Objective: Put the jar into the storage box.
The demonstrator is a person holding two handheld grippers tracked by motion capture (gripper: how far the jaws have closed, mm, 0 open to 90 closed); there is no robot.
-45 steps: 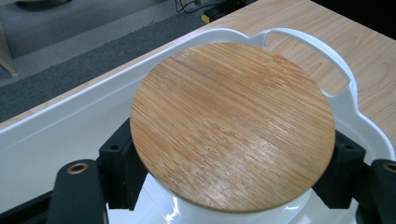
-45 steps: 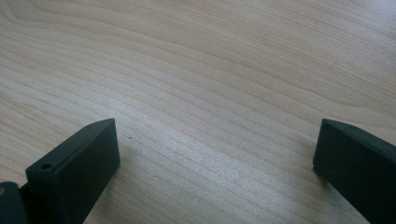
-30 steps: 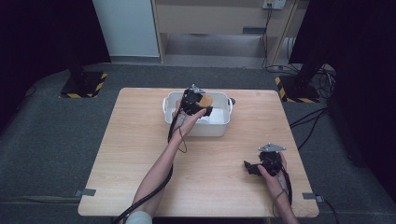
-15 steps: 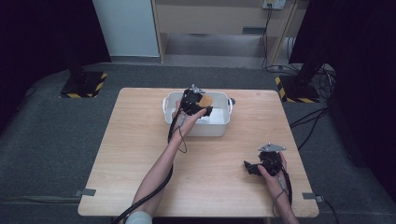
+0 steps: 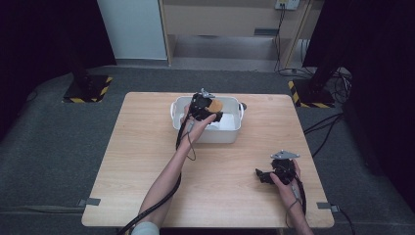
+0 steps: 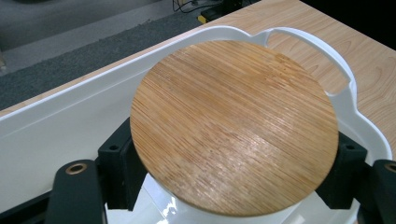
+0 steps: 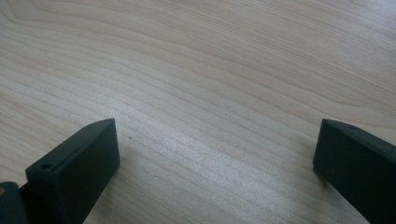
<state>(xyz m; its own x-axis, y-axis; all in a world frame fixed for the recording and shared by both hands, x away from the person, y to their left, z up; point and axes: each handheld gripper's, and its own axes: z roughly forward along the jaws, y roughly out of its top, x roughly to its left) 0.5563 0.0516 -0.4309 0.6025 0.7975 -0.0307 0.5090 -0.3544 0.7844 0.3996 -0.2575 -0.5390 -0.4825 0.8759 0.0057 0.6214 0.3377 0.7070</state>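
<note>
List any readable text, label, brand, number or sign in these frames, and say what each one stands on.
None can be read: the wooden lid, the white tub and the table bear no print.
Sign without words: yellow-and-black hazard stripes on the floor-stand bases.
Too small to tell: the wall outlet may carry markings.

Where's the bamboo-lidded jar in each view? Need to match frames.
High view: bamboo-lidded jar upper centre, over the white tub, in the left gripper.
Left gripper view: centre frame, clamped between the black jaws.
Right gripper view: not in it; bare table between open jaws.
Shared landmark: the light wooden tabletop.
</note>
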